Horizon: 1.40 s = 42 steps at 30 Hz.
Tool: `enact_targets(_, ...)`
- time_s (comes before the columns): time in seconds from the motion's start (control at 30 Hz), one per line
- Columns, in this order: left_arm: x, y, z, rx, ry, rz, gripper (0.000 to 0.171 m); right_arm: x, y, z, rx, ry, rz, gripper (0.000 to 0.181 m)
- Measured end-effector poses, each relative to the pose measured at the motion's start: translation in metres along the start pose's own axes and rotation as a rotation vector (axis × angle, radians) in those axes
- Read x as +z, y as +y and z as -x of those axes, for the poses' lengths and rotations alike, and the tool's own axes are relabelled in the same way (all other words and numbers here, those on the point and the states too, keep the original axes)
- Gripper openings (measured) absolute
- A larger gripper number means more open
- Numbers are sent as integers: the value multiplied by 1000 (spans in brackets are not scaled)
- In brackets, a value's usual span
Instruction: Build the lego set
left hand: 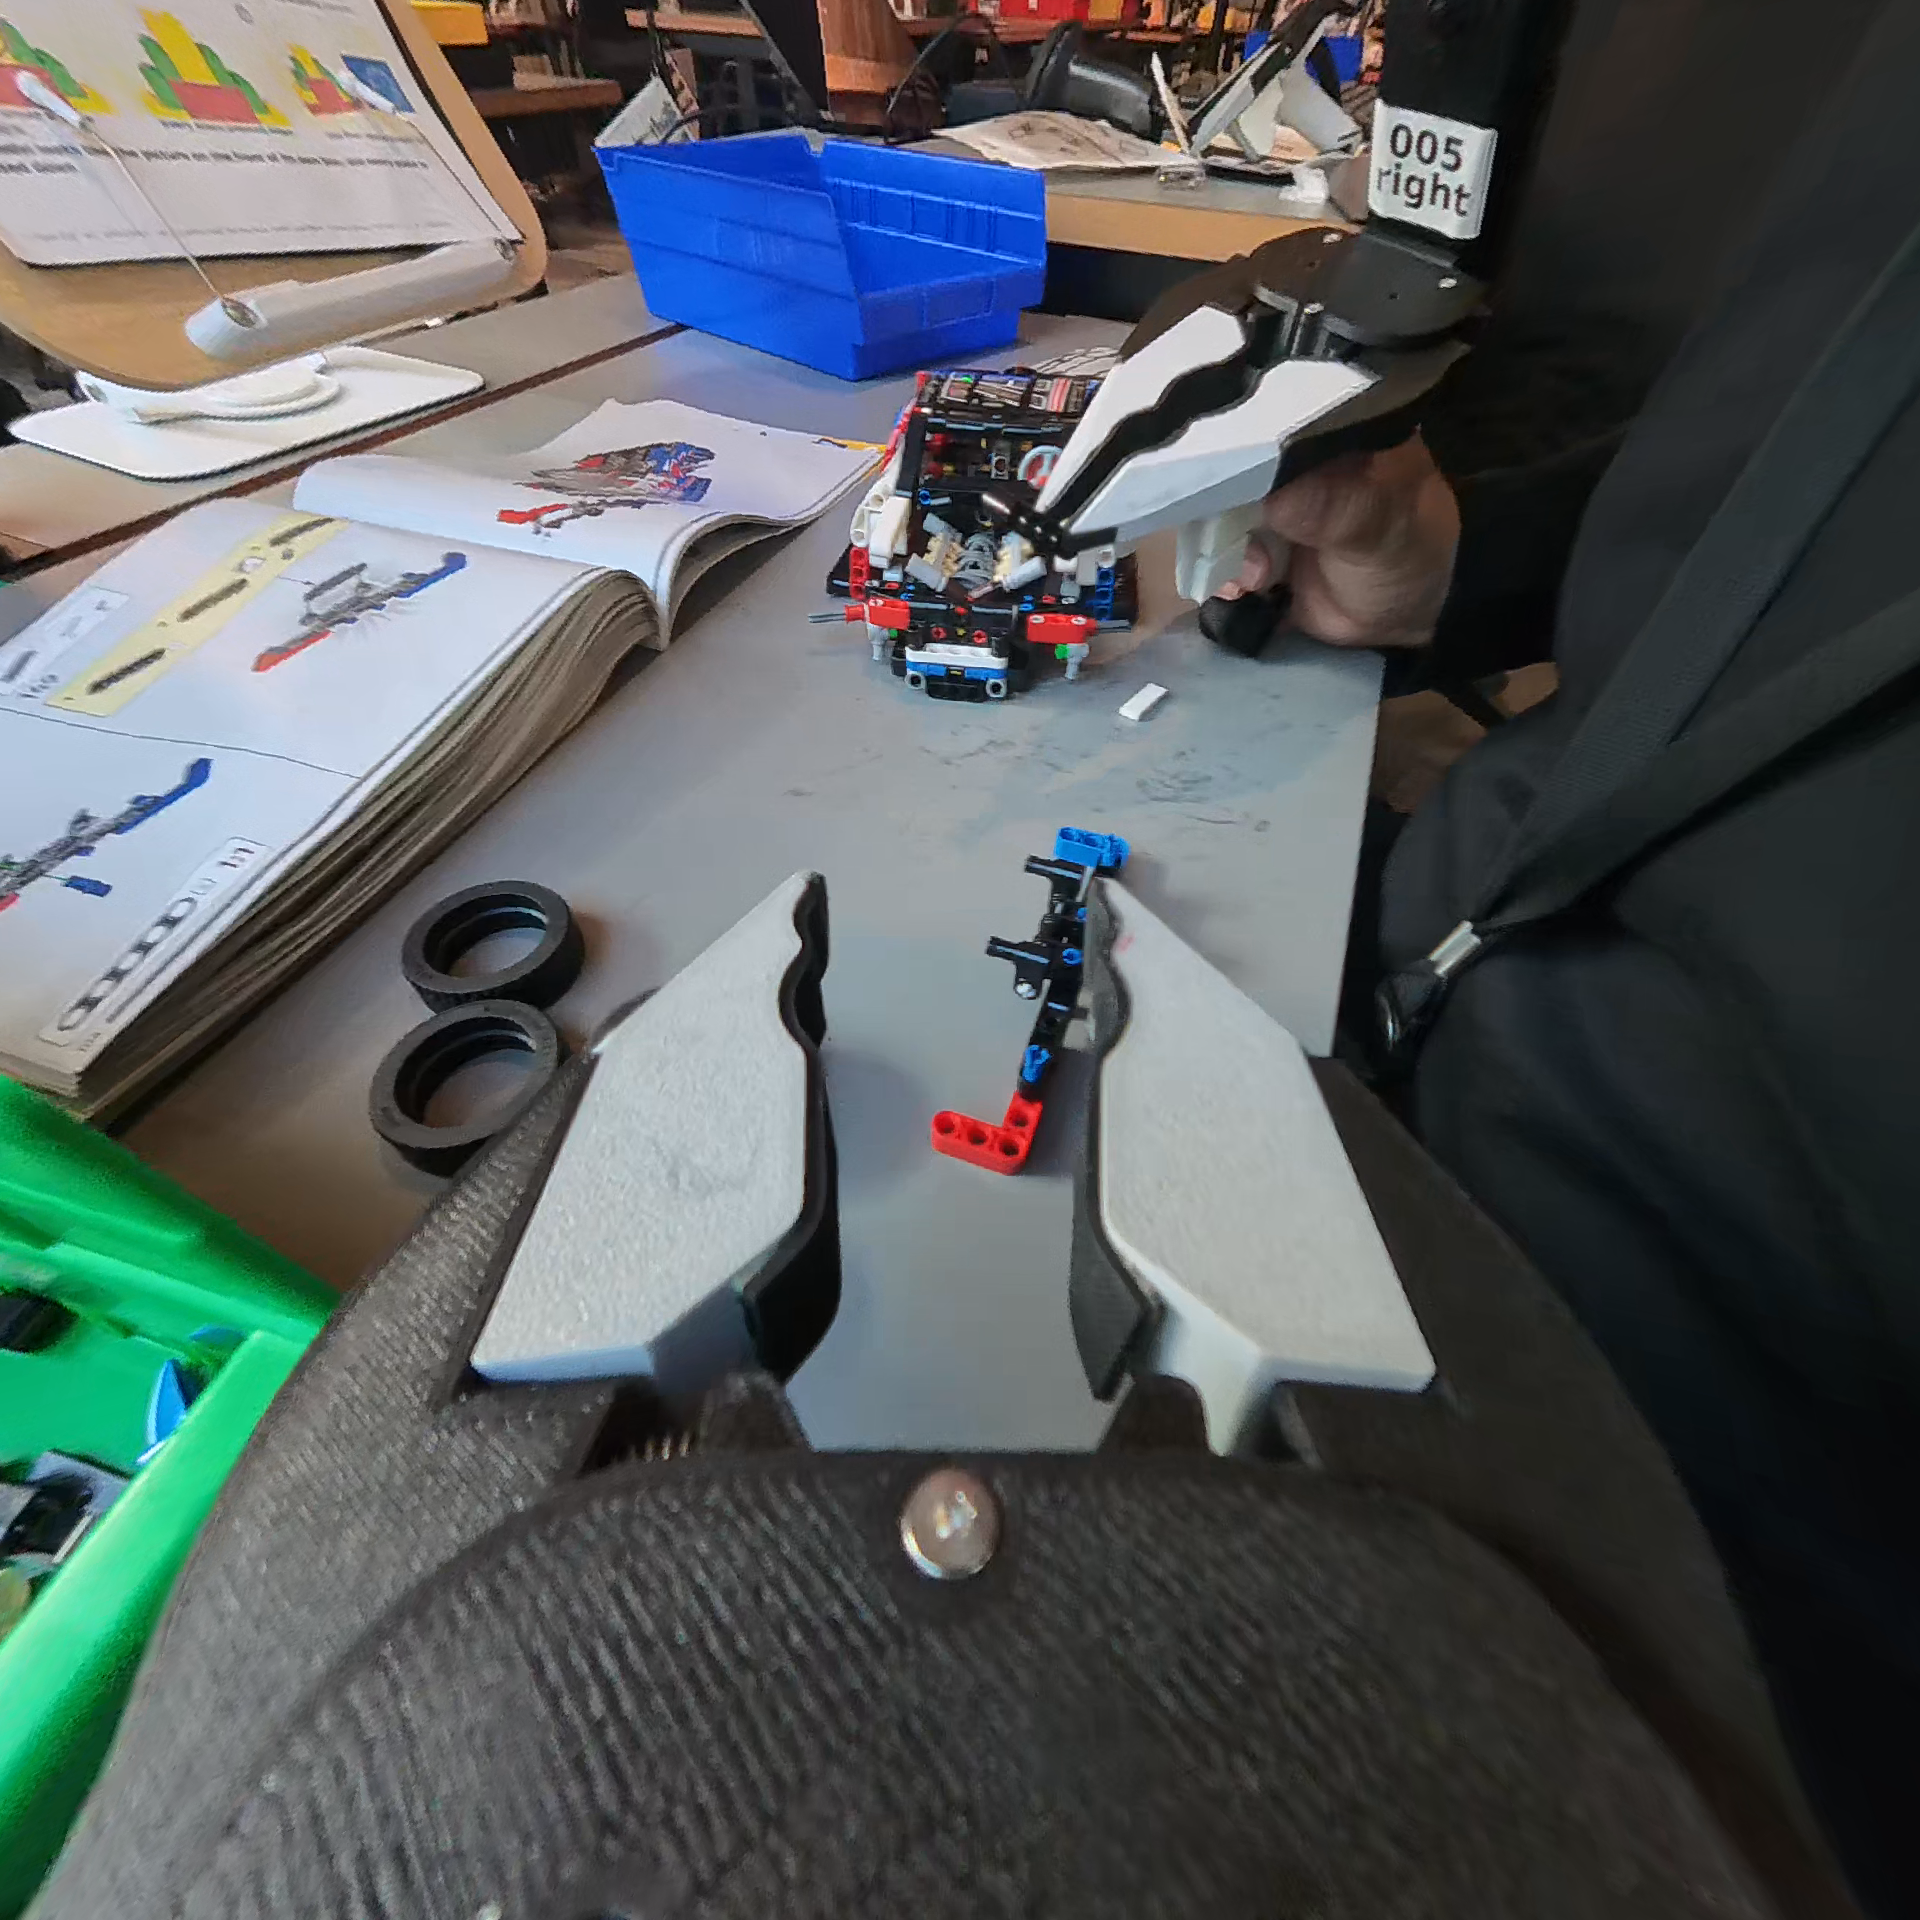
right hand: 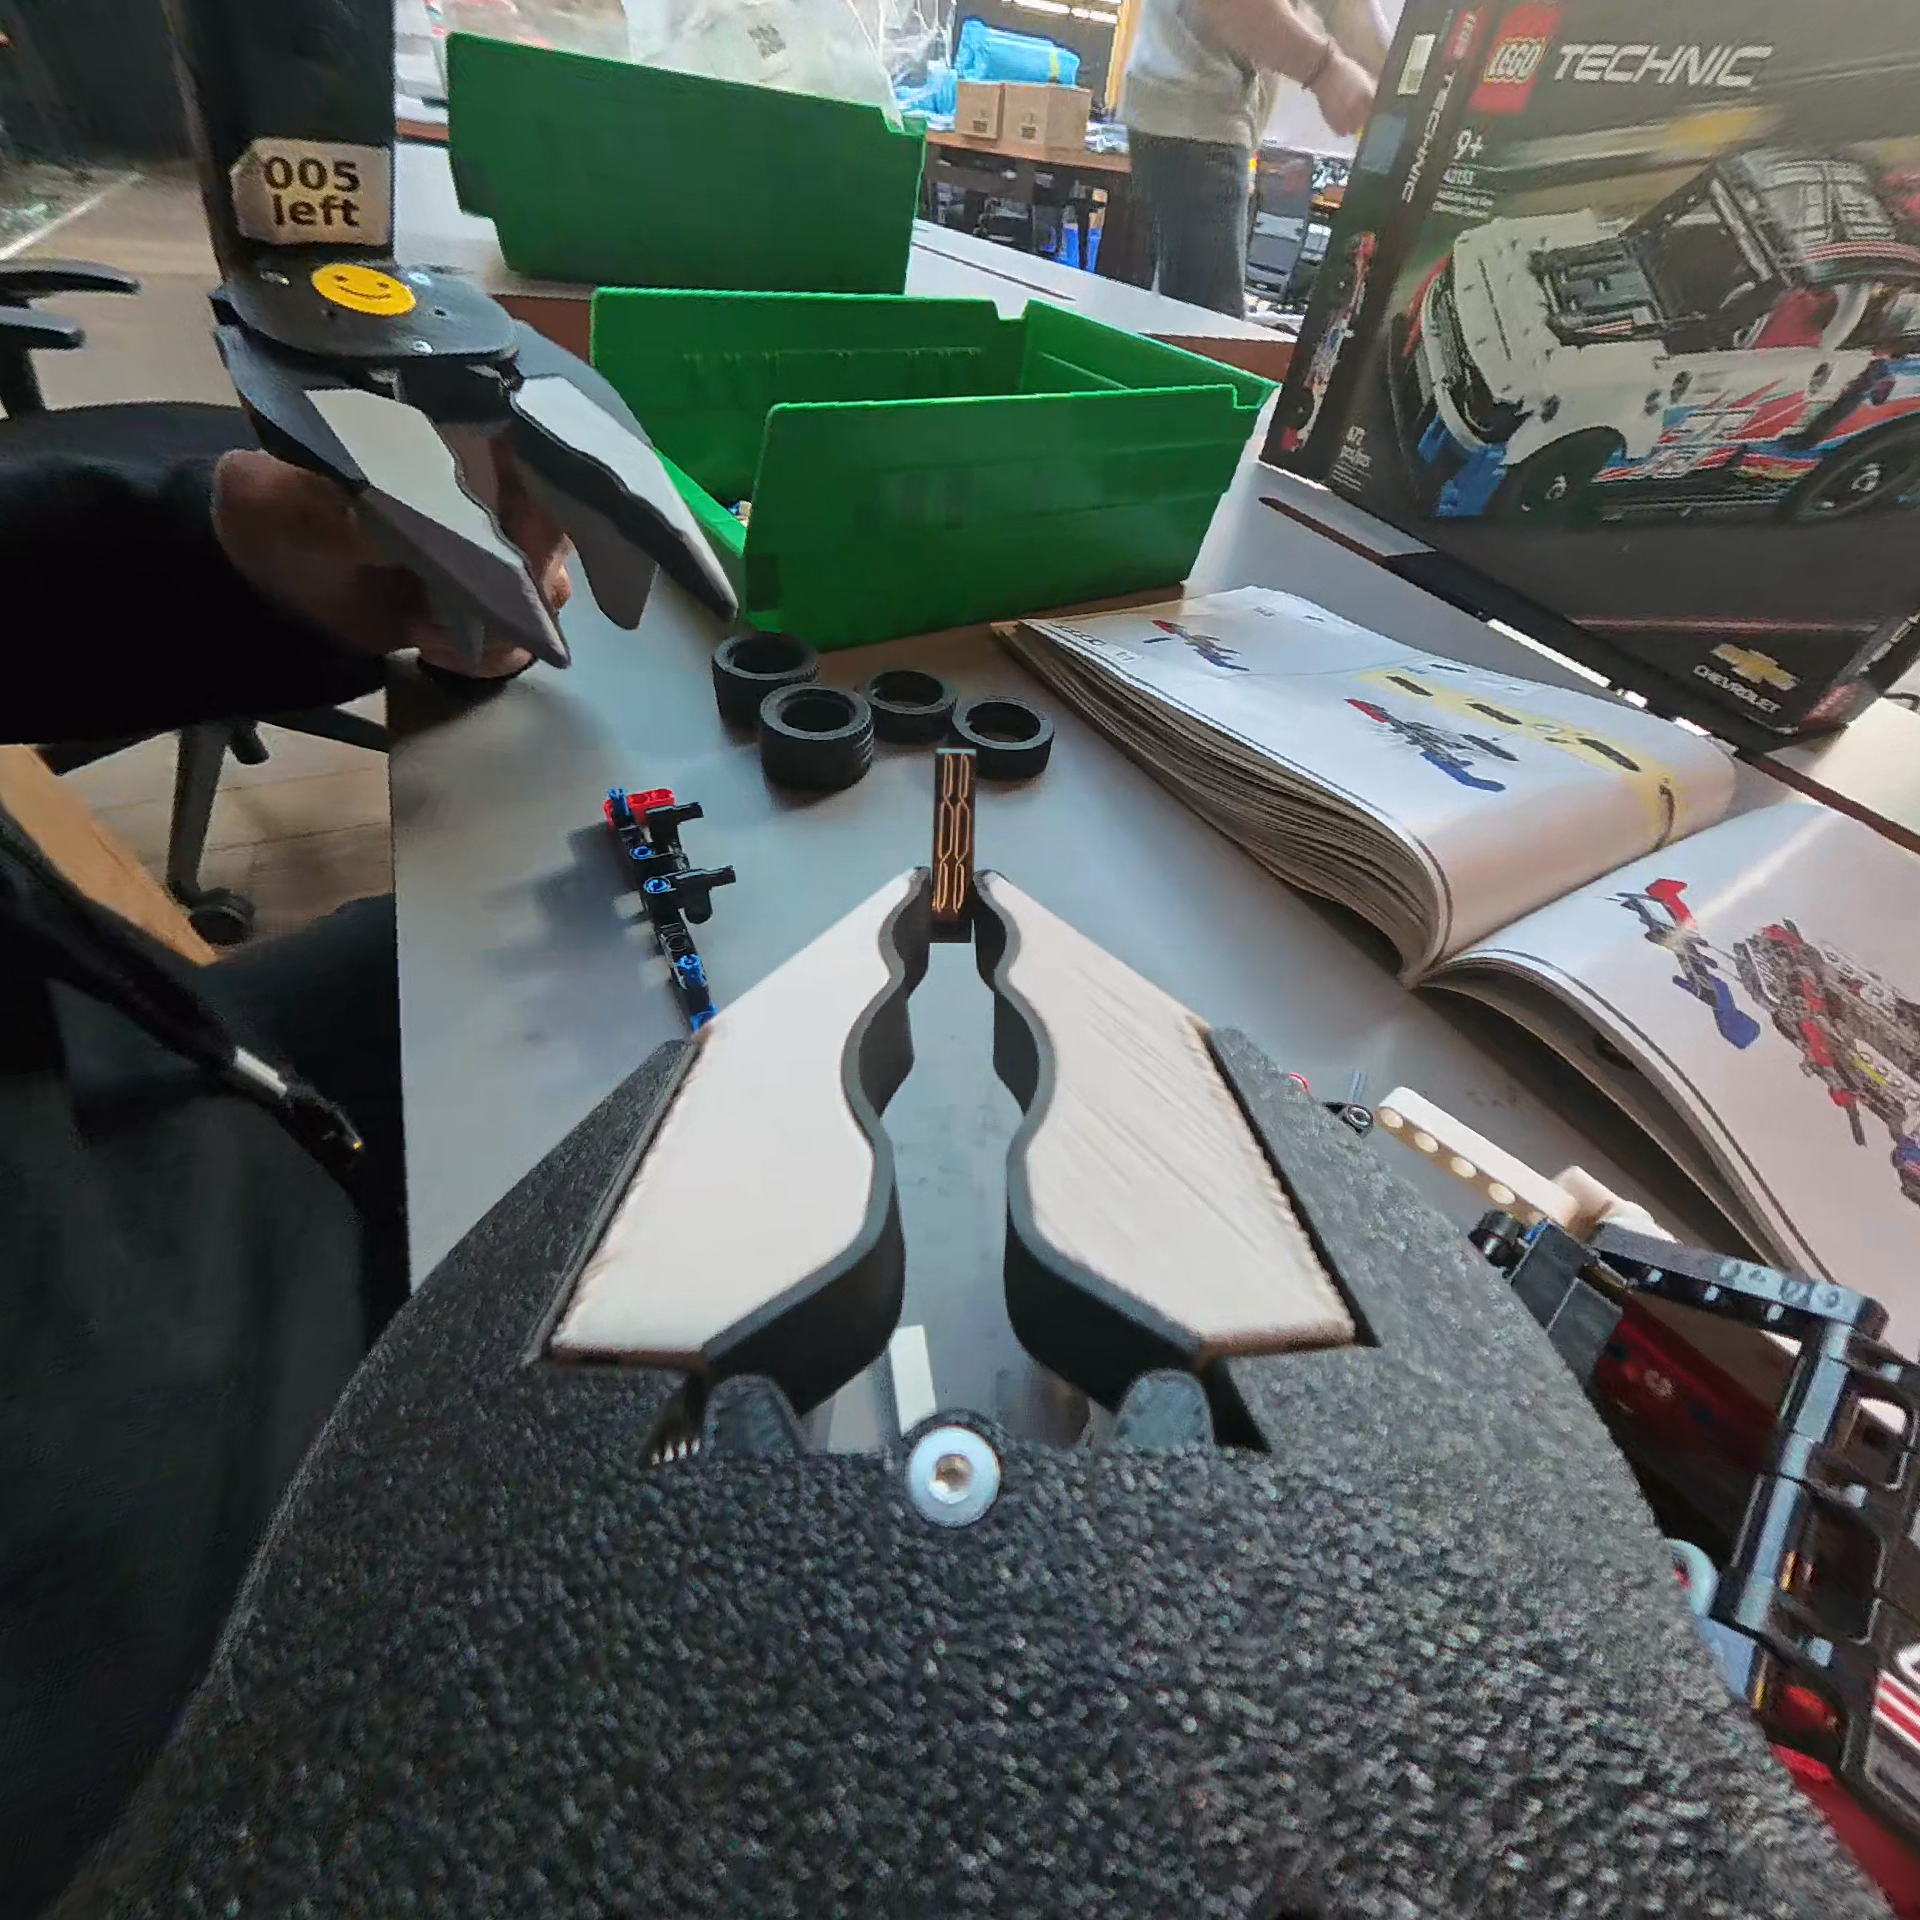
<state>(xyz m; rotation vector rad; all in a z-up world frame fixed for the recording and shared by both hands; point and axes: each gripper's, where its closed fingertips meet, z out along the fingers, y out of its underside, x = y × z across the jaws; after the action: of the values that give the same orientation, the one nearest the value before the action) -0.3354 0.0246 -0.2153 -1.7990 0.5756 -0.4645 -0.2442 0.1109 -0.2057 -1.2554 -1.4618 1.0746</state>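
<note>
My left gripper (left hand: 956, 904) is open and empty, low over the grey table (left hand: 831, 790). A black beam sub-assembly (left hand: 1049, 997) with a blue end and a red L-piece lies between its fingers, close to the right finger. It also shows in the right wrist view (right hand: 665, 883). My right gripper (right hand: 951, 888) is shut on a short black beam (right hand: 951, 826) that sticks out past its tips. In the left wrist view the right gripper (left hand: 1044, 530) holds that beam (left hand: 1023, 520) over the part-built car (left hand: 977, 561). The left gripper (right hand: 634, 623) shows open at upper left.
Several black tyres (right hand: 816, 738) lie by a green bin (right hand: 935, 468); two of them show in the left wrist view (left hand: 488, 940). An open instruction book (left hand: 364, 665) lies left, with a blue bin (left hand: 831, 249) behind. The set's box (right hand: 1621, 312) stands behind. A small white piece (left hand: 1143, 701) lies near the car. My hands' fingertips stand some 15 cm from each other.
</note>
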Motion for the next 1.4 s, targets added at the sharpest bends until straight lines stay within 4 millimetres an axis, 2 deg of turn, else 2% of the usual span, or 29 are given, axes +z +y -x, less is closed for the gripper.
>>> enact_targets(0.27, -1, -2, -5, -20, 76, -19, 47, 4, 3, -3, -2, 17, 25, 7)
enact_targets(0.5, 5, 7, -20, 72, 120, 48, 48, -1, -1, -8, 40, 22, -13, 7)
enact_targets(0.87, -5, -4, -13, 83, 49, -46, 44, 2, 3, -4, -17, 58, 28, 7)
enact_targets(1.07, -4, -4, -12, 79, 52, -40, 44, 0, 2, -10, 20, 57, 10, 7)
enact_targets(1.27, -4, -3, -10, 95, 35, -38, 44, 2, 4, -7, -14, 59, 31, 7)
enact_targets(1.4, 1, 2, -12, 56, 98, 7, 46, 6, 6, -8, -12, 52, 46, 7)
